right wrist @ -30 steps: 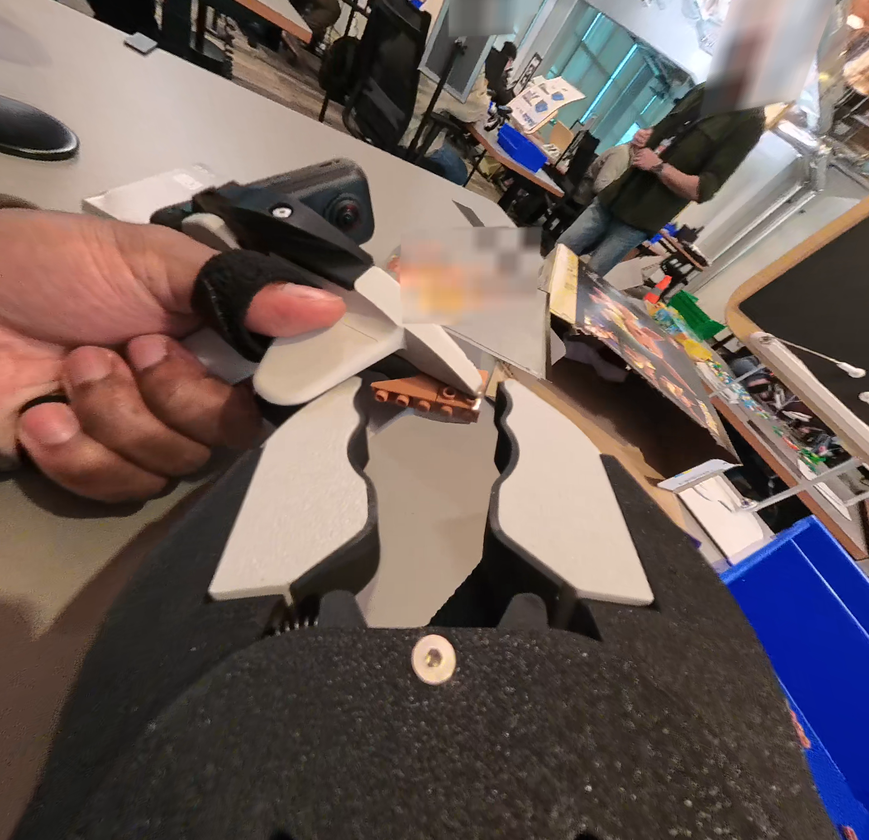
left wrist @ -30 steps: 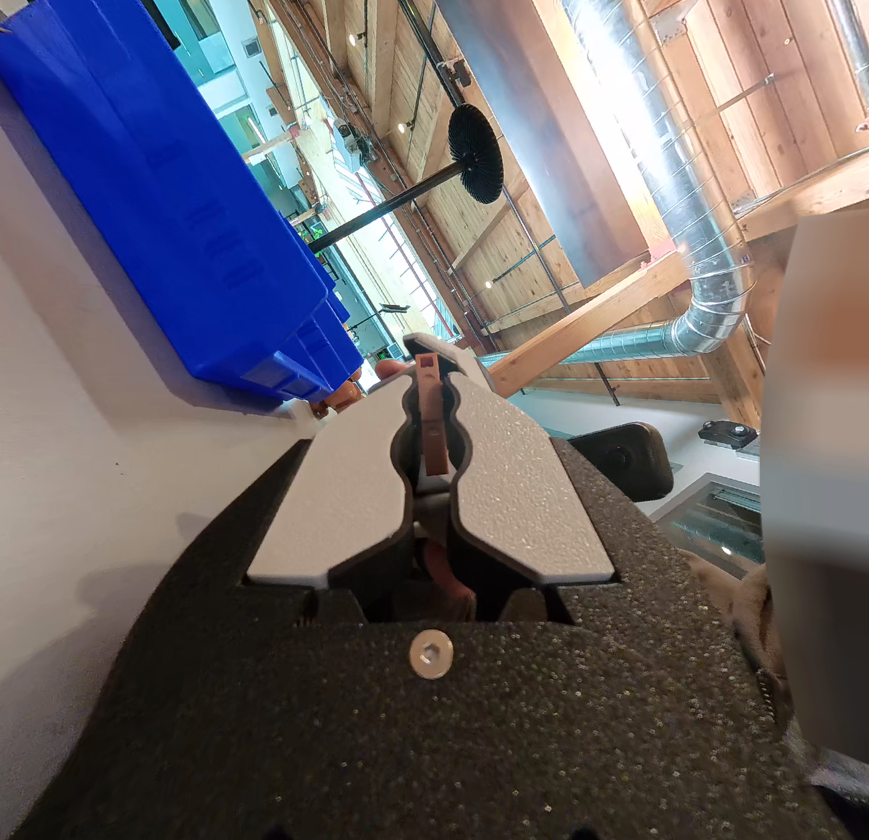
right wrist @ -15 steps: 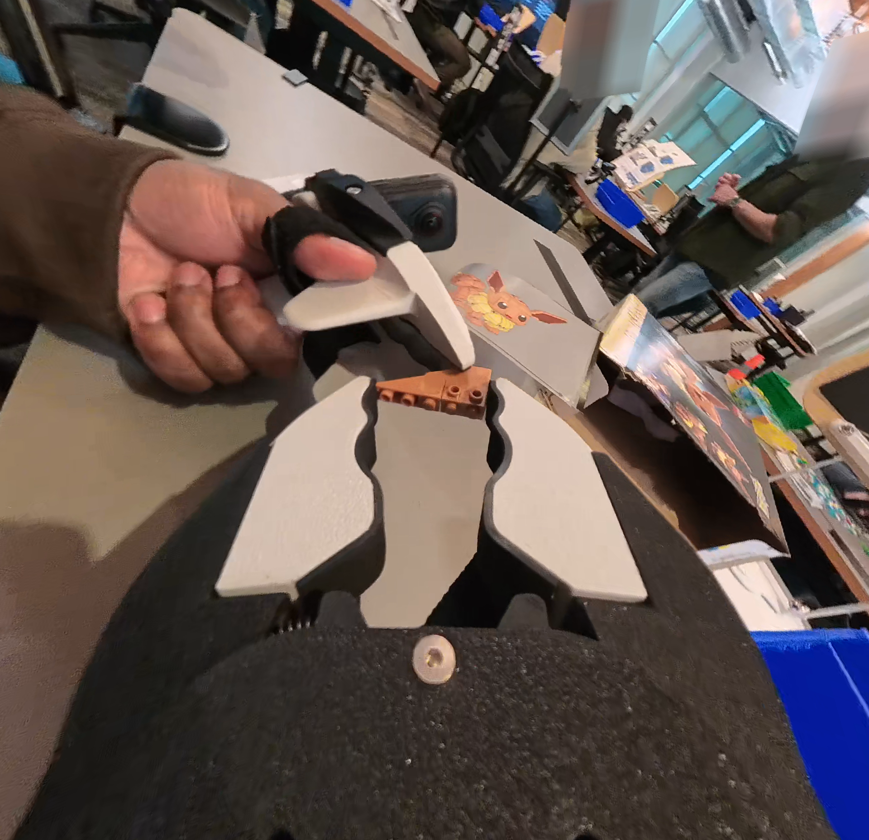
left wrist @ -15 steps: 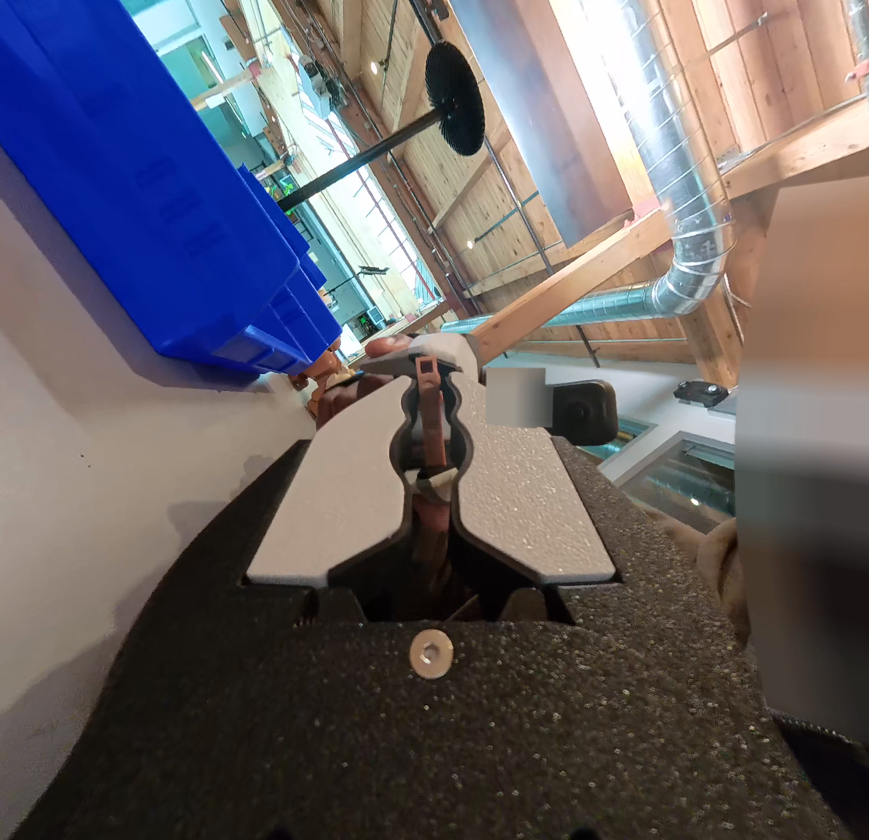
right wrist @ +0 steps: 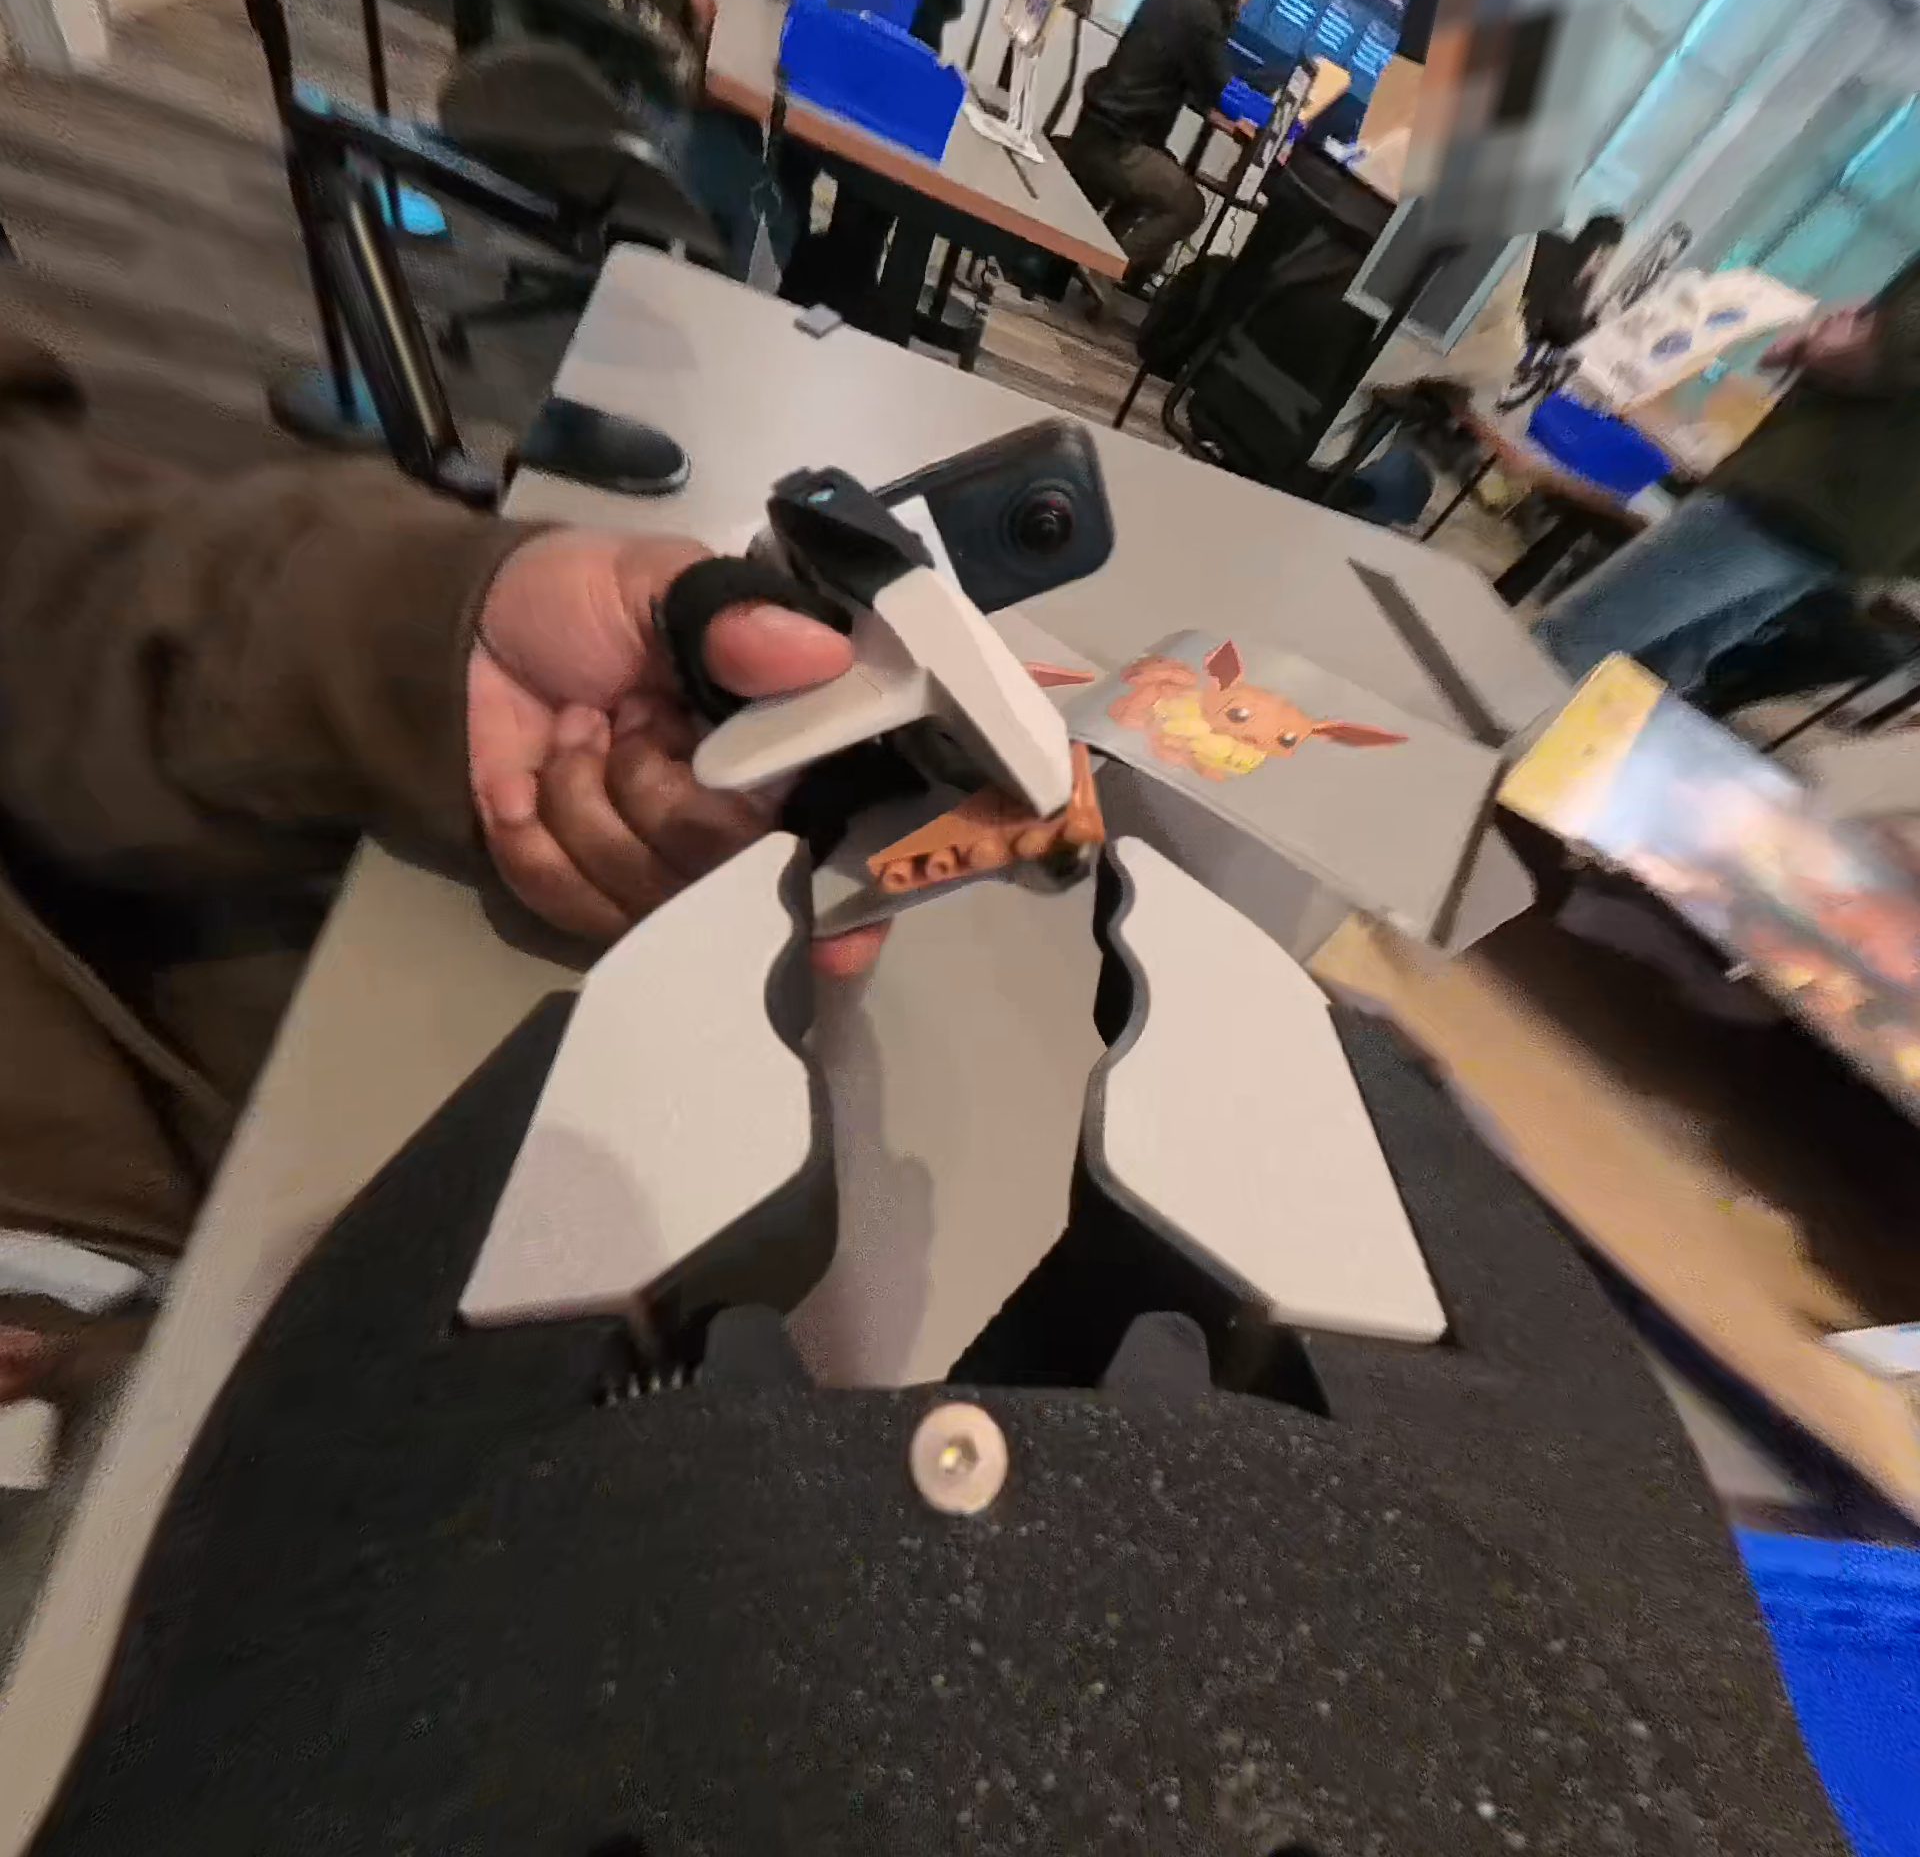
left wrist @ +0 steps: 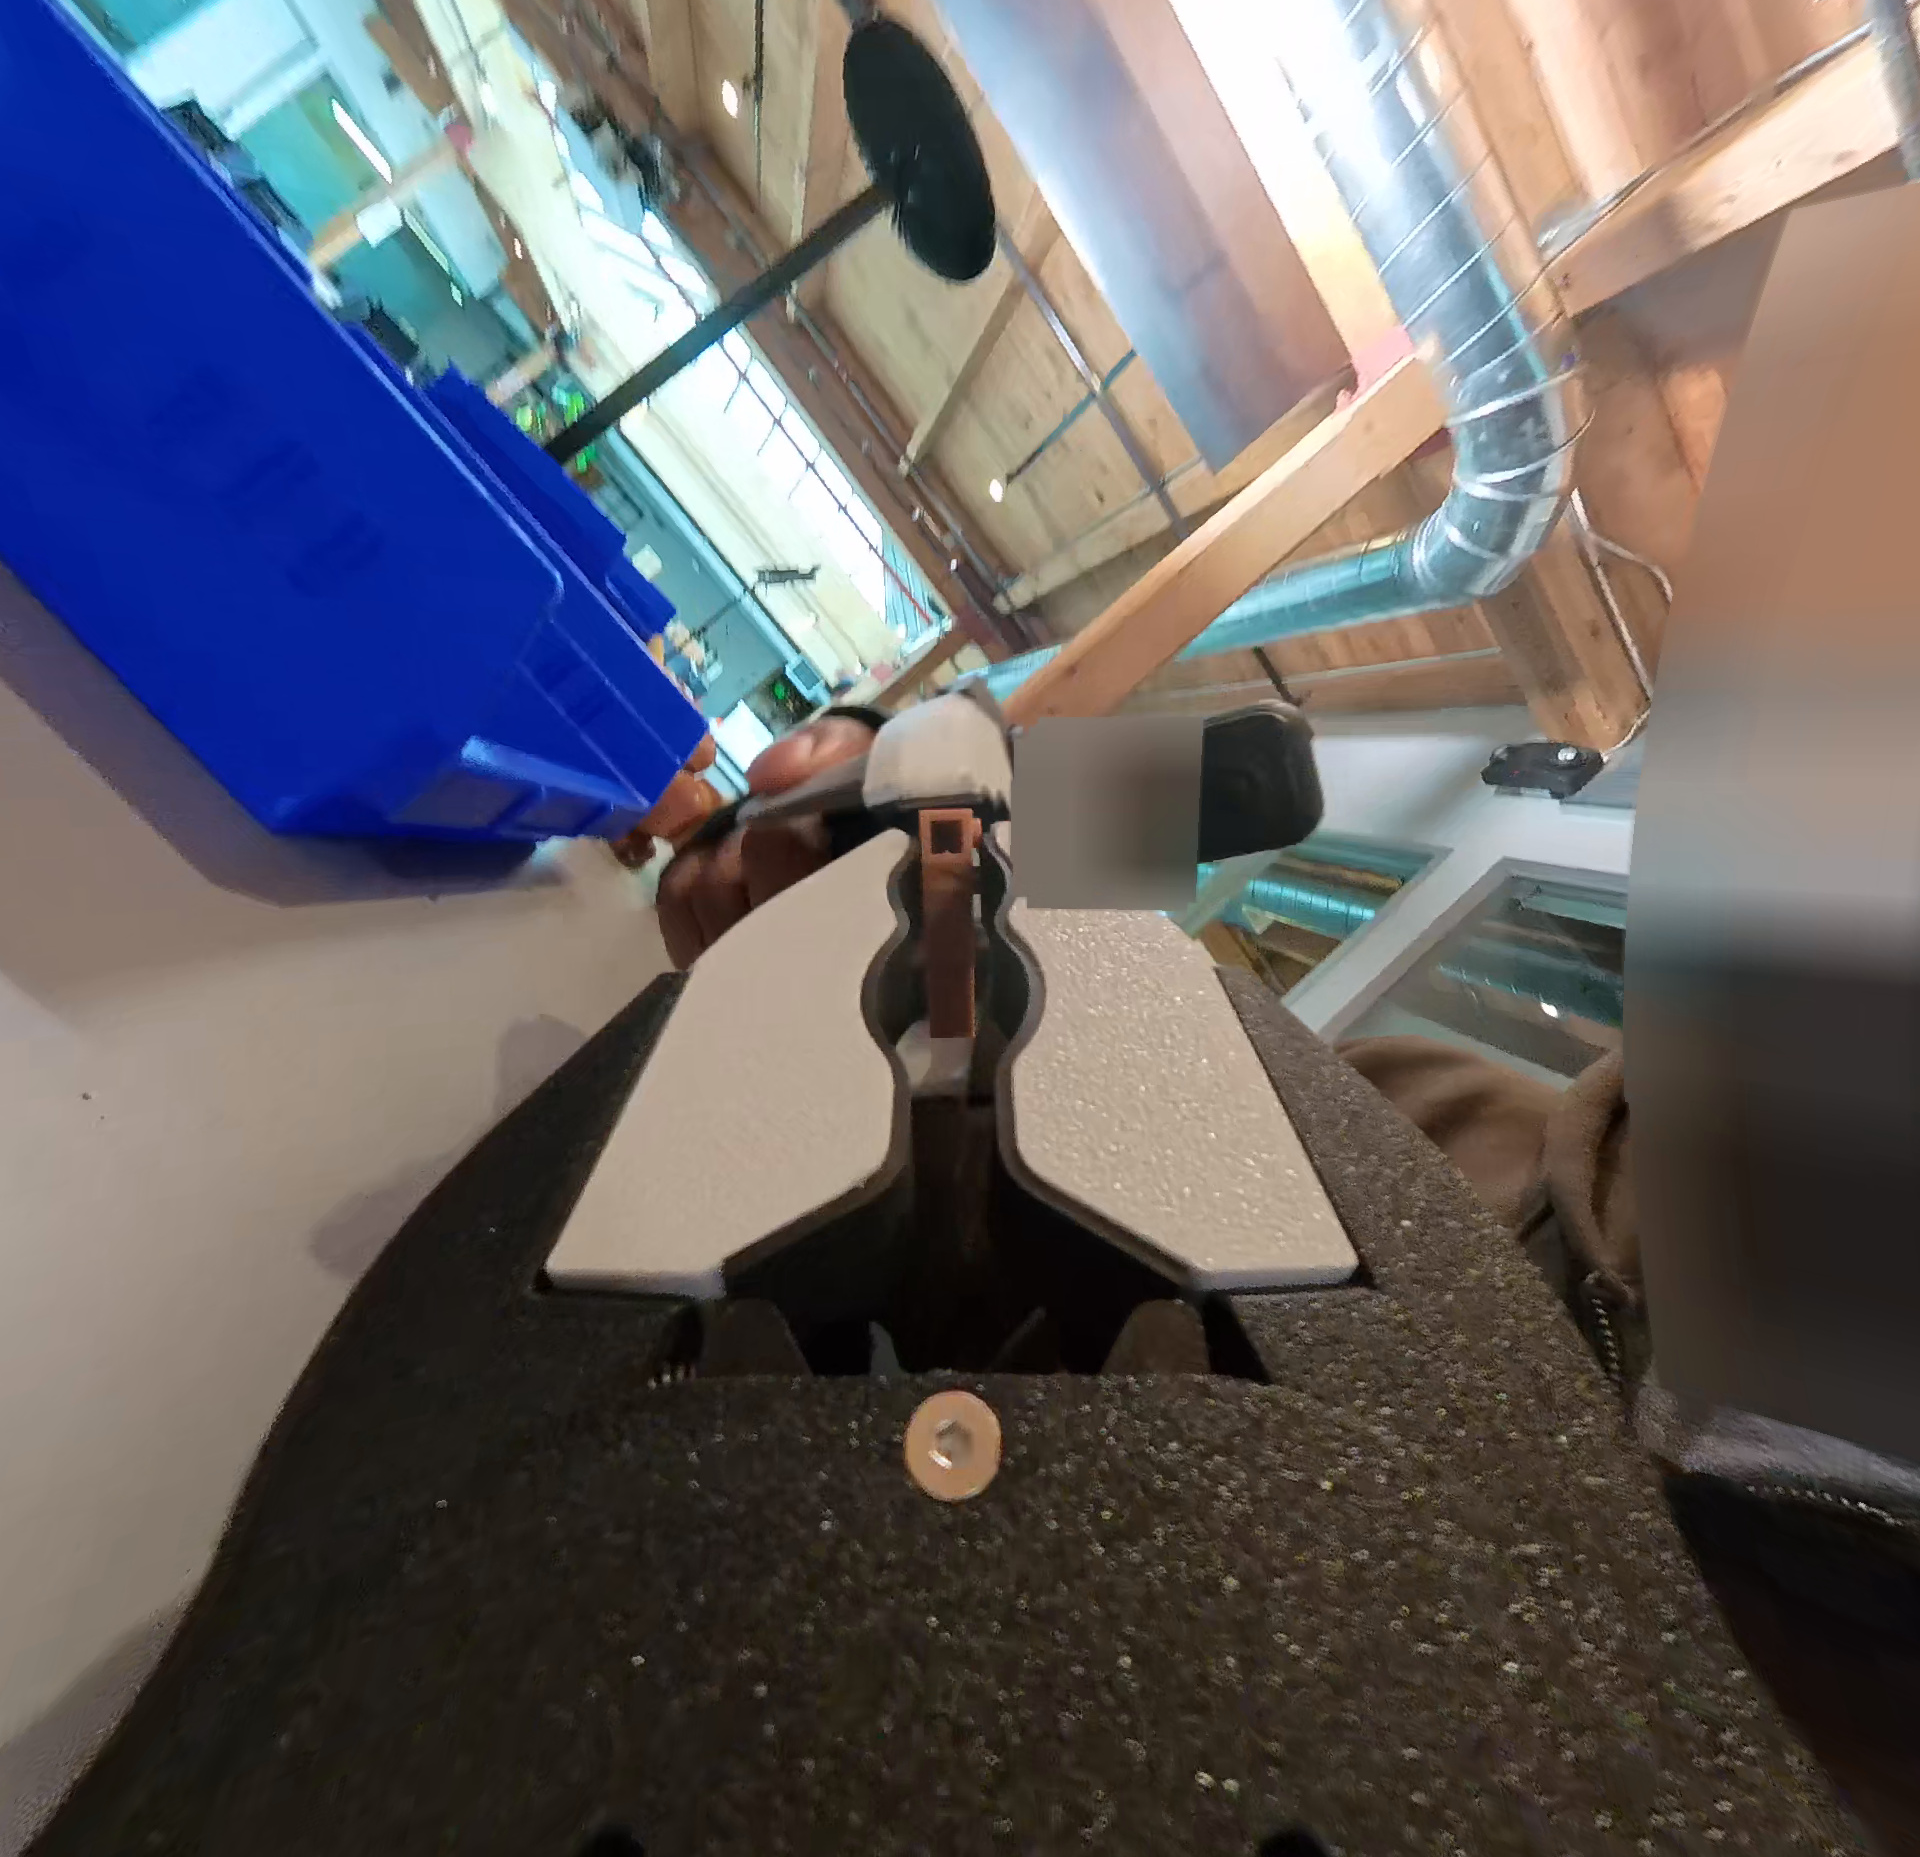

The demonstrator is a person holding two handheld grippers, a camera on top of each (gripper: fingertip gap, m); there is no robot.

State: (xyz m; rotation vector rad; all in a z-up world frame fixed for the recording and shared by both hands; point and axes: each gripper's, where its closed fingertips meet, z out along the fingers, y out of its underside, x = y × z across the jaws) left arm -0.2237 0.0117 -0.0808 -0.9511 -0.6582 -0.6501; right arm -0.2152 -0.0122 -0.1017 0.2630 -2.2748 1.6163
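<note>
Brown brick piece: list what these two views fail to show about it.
- Left wrist view: brown brick piece seen edge-on between the left gripper fingers; its far end is hidden.
- Right wrist view: motion blur smears its studs; the left gripper's finger covers part; the open right gripper shows no contact.

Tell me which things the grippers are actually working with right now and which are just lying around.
In use:
- left gripper, shut on the small orange-brown studded plastic brick piece
- right gripper, open, tips flanking that piece

Lying about:
- big blue plastic bin
- grey folded card with an orange cartoon animal
- colourful printed box
- grey table
</note>
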